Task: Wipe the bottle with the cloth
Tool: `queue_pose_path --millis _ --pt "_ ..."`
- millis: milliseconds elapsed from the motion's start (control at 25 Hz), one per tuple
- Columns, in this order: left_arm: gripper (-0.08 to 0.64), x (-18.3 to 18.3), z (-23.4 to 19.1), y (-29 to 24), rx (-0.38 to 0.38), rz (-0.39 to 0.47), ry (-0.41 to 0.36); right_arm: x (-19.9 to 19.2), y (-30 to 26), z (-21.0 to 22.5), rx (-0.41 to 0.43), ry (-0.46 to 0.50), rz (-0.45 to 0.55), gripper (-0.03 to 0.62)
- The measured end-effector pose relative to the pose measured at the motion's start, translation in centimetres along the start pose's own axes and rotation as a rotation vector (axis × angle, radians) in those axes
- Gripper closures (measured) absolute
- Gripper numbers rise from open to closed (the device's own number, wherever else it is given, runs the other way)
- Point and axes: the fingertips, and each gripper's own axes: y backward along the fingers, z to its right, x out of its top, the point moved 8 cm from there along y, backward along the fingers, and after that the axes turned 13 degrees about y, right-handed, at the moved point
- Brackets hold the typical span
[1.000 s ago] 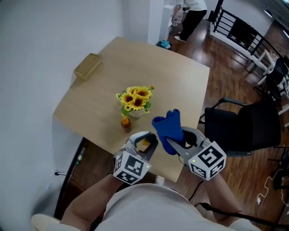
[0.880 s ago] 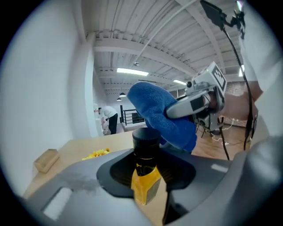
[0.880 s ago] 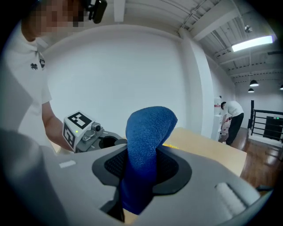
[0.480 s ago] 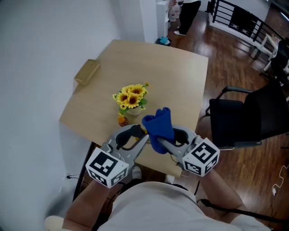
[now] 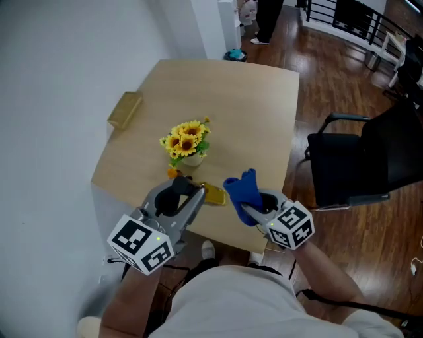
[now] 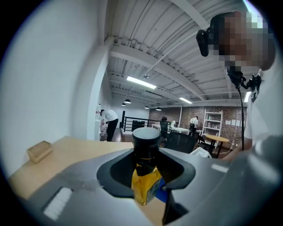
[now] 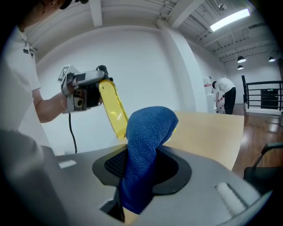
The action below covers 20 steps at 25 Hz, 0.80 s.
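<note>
My left gripper (image 5: 195,191) is shut on the black-capped neck of a yellow bottle (image 5: 213,193), held in the air above the table's near edge with its body pointing right. In the left gripper view the bottle (image 6: 145,178) stands between the jaws, cap towards the camera. My right gripper (image 5: 247,210) is shut on a blue cloth (image 5: 242,188) that sticks up from its jaws. In the right gripper view the cloth (image 7: 148,141) bunches upward, its top just beside the bottle (image 7: 113,108); I cannot tell whether they touch. The left gripper (image 7: 84,90) shows there too.
On the wooden table (image 5: 251,105) stand a pot of sunflowers (image 5: 185,140) and a small orange bottle (image 5: 172,173) beside it. A tan box (image 5: 124,109) lies at the left edge. A black chair (image 5: 370,155) stands to the right. A person (image 5: 268,13) stands far off.
The left gripper drew back towards me and to the left, so the bottle now points right at the cloth. The right gripper moved with the cloth a little lower, towards the table's near edge.
</note>
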Motion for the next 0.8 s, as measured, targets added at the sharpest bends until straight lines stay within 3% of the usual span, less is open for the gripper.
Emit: queue_pose_path --millis 240,400,560,800 --pt "0.410 -1.3 -0.5 -1.3 0.039 -0.035 0.017 6.3 4.2 -3.0 0.023 0.150 0.170 0.445" --pt "0.408 -1.6 -0.3 -2.3 0.049 -0.030 0.063 8.8 5.0 -6.1 0.080 0.290 0.187 0.445" --pt "0.408 -0.7 0.5 -2.5 0.038 0.001 0.110 6.7 3.1 -7.0 0.081 0.285 0.137 0.445" --pt "0.408 0.7 1.5 -2.2 0.021 0.032 0.096 -0.7 1.0 -4.7 0.054 0.215 -0.065 0.445"
